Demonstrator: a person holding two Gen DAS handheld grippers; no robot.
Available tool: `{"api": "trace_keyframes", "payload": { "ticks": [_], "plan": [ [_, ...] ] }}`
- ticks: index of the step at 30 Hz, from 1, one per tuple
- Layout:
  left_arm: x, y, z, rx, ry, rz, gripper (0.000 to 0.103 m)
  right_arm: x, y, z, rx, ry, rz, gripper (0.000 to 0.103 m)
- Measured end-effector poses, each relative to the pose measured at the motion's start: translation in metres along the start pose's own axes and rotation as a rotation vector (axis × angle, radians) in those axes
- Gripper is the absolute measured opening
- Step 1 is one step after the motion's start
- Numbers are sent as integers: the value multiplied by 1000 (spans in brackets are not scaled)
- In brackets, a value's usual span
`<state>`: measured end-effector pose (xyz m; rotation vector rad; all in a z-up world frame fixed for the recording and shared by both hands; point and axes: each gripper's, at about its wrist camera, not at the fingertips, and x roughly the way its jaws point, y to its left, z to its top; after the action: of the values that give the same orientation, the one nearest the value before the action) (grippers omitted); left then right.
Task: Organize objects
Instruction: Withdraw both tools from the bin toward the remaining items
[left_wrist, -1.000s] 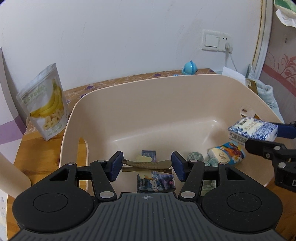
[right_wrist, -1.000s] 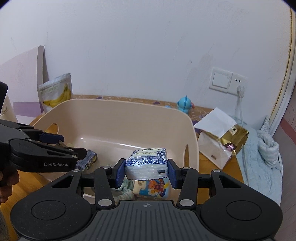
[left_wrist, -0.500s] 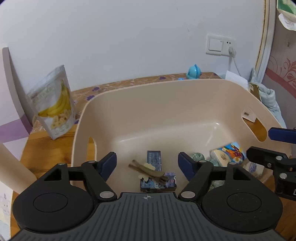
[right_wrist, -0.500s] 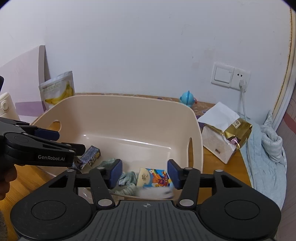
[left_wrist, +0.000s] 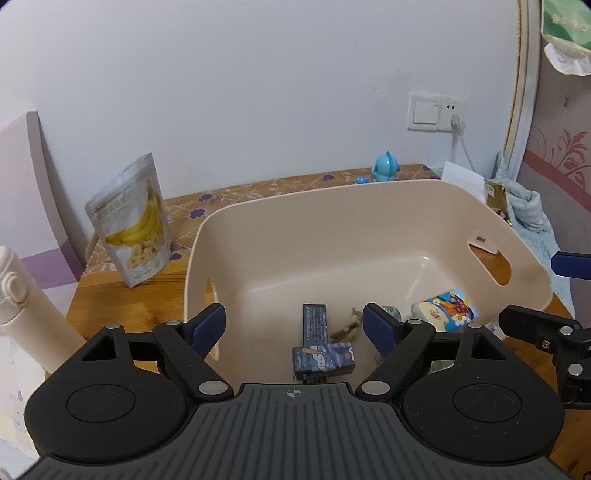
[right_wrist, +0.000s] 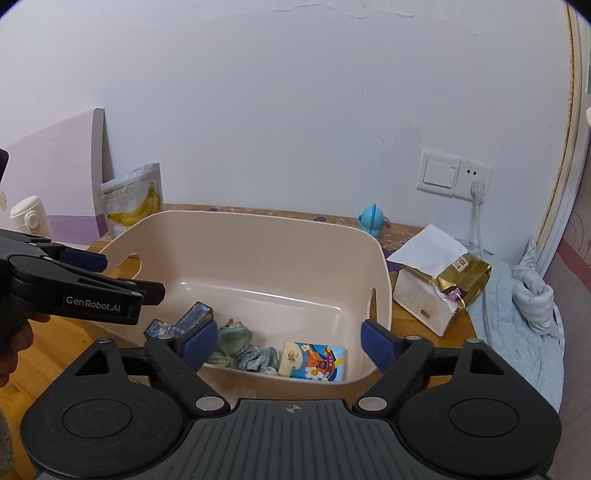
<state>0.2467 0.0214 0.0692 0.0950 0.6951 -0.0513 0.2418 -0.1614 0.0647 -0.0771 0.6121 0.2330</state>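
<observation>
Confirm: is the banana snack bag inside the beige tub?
No, the banana snack bag stands on the table left of the tub.

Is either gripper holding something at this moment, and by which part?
Nothing is held. The left gripper and right gripper have just been opening, with nothing between their jaws, above the bin.

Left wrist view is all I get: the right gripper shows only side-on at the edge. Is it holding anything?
Observer: No. The right gripper is open; its jaws have just been opening, and nothing is between them.
Operator: What's the greenish thing half hidden in the tub?
Observer: A crumpled green cloth on the floor of the tub, between the dark boxes and the cartoon-printed pack.
Operator: And to the right of the tub?
Observer: A white-and-gold bag lies on the table beside it.
</observation>
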Motion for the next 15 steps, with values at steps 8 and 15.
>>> {"api": "trace_keyframes", "payload": {
  "ticks": [8,15],
  "plan": [
    [-31,6,-14,-13,-30,-1,86,-15,8,-9,-17,-7,9,91],
    [-42,13,-36,-19,-13,18,88,-27,15,-19,-23,-15,14,98]
  ]
}}
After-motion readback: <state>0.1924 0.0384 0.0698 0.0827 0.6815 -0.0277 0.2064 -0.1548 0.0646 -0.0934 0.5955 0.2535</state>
